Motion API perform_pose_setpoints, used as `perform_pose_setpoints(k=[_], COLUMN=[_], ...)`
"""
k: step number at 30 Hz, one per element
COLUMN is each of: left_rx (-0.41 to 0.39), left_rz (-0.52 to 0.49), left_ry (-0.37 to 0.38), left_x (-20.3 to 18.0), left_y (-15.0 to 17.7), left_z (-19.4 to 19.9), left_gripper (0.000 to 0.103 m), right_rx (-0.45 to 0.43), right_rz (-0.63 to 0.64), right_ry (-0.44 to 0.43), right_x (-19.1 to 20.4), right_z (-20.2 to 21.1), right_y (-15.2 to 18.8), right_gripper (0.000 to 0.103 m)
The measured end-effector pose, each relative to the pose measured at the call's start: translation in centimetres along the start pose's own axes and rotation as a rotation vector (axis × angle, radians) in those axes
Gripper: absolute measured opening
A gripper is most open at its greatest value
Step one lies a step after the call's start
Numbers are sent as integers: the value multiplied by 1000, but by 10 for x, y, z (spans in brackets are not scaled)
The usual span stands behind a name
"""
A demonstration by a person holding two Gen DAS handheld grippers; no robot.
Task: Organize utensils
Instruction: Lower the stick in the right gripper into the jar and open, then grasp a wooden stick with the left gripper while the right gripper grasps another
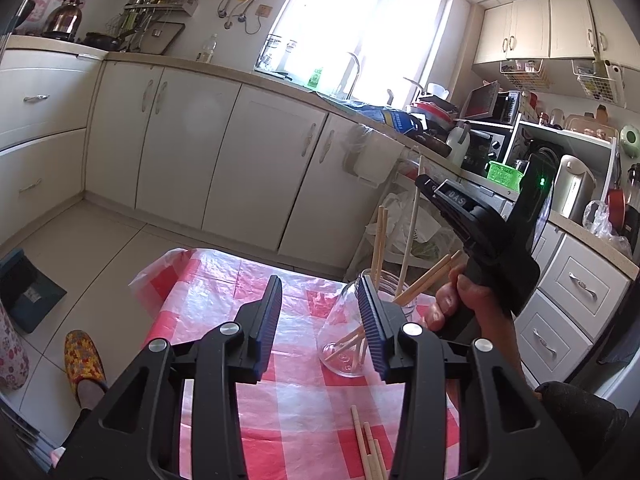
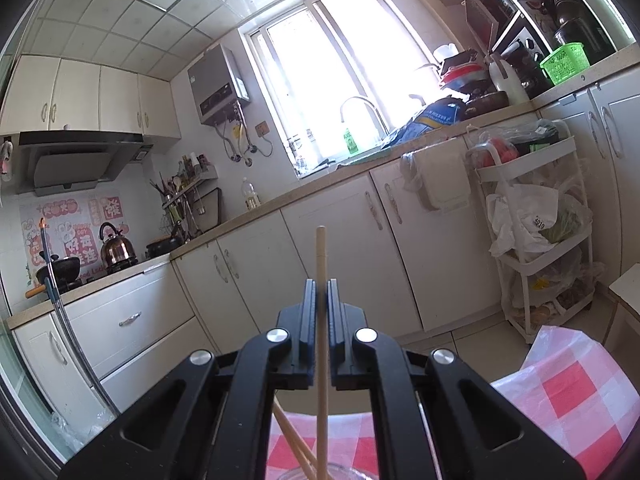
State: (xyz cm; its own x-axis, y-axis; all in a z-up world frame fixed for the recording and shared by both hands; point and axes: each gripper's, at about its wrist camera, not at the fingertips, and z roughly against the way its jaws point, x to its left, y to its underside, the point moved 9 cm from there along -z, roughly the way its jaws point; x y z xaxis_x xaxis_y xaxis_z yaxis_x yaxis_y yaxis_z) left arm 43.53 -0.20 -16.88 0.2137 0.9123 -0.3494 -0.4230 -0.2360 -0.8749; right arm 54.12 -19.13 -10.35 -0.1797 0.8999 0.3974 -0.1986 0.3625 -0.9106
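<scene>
The right gripper [image 1: 424,184] has "DAS" written on its top. Its jaws are squeezed tight on one chopstick [image 2: 321,320], held upright over the glass jar [image 1: 352,336]. The left gripper [image 1: 320,320] is partly open, holding nothing, just beside the jar. More chopsticks [image 1: 368,452] lie on the checked counter [image 1: 288,420].
</scene>
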Motion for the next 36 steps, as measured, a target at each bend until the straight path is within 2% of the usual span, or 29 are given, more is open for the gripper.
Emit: perform_pose_setpoints(k=[6,8,10,14,20,25,28,31,33,36], left_rx=[19,25,37,52,102,135,172,230,273,315], left_rz=[2,1,-3,-20,-63,-106,-121,-120,-115,-118], left_ry=[-20,-32,-46,-71,-106,-133,-150,-173,-183,-187], left_x=[2,3,2,-3,-16,-28,-30,-26,-23,-21], left_y=[4,4,5,4,11,19,27,43,56,71], left_z=[1,2,3,7,16,29,32,35,37,41], left_gripper=[43,44,44,45,47,50,55,57,57,58], right_rx=[69,75,80,82,56,95,205,391,535,631], right_rz=[48,70,73,85,70,35,4,-18,-37,-21], right_ry=[-32,-34,-39,-38,-18,41,82,109,112,101], right_x=[11,15,17,18,12,-4,-16,-24,-25,-16], right_z=[8,15,22,39,89,138,163,175,177,178], right_y=[16,16,13,4,-14,-2,33,91,133,169], right_gripper=[7,13,25,26,29,33,33,32,26,23])
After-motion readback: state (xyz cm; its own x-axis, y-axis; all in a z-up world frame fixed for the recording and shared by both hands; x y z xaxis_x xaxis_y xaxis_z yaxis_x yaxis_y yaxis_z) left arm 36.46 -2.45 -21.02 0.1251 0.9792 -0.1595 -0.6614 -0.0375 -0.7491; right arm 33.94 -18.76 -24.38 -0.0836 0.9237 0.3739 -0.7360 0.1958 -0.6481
